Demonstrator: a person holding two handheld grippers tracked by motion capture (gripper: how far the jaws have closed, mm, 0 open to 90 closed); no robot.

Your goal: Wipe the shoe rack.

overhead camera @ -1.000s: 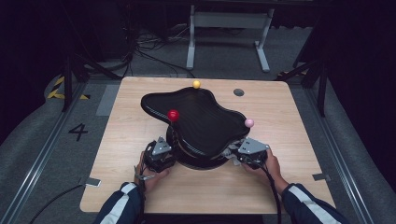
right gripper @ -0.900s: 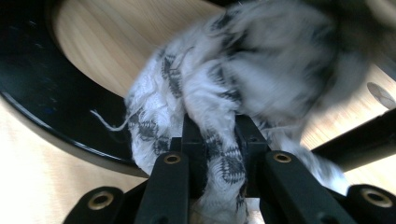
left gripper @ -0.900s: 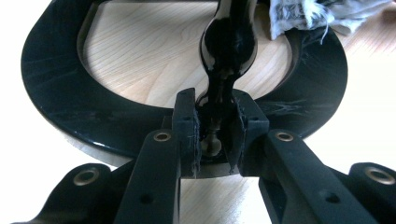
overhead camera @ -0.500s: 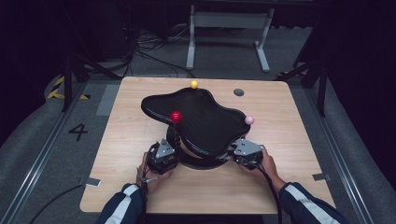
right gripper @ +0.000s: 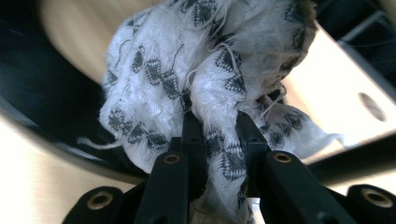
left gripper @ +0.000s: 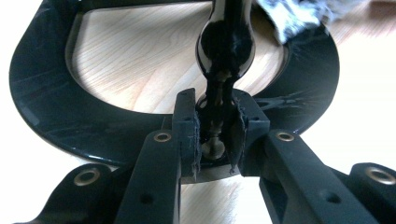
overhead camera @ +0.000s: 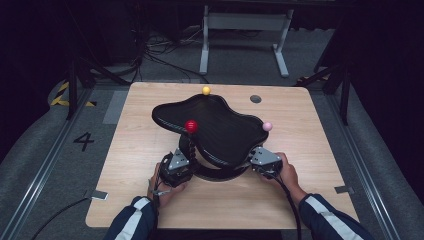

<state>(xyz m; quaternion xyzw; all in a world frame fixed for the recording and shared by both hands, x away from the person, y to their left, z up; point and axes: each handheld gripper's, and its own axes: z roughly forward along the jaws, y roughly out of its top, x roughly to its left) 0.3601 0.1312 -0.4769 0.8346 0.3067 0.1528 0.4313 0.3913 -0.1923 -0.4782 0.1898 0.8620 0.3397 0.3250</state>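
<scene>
A pale wooden table (overhead camera: 150, 150) stood in a dark room, filling the middle of the high view, with grey floor around it. At its centre we saw a glossy black stand: a wavy tray (overhead camera: 215, 125) raised on beaded stems above a ring-shaped base (left gripper: 51, 116) that lay flat on the wood. Our left gripper (left gripper: 215, 140), at lower centre-left of the high view, had its jaws pinched on the thin lowest part of one black beaded stem (left gripper: 226, 44), just above the base; in the high view that stem (overhead camera: 192, 145) rose to a red ball (overhead camera: 191, 126). Our right gripper (right gripper: 219, 135), at lower centre-right of the high view, had its jaws clamped on a white cloth with a dark pattern (right gripper: 187, 74), bunched up against the black stand. A yellow ball (overhead camera: 206, 90) sat at the tray's far edge, towards the top of the frame, and a pink ball (overhead camera: 267, 126) at its right edge. A small dark round spot (overhead camera: 255, 99) marked the table's upper right. A painted number 4 (overhead camera: 83, 141) showed on the floor at left.
</scene>
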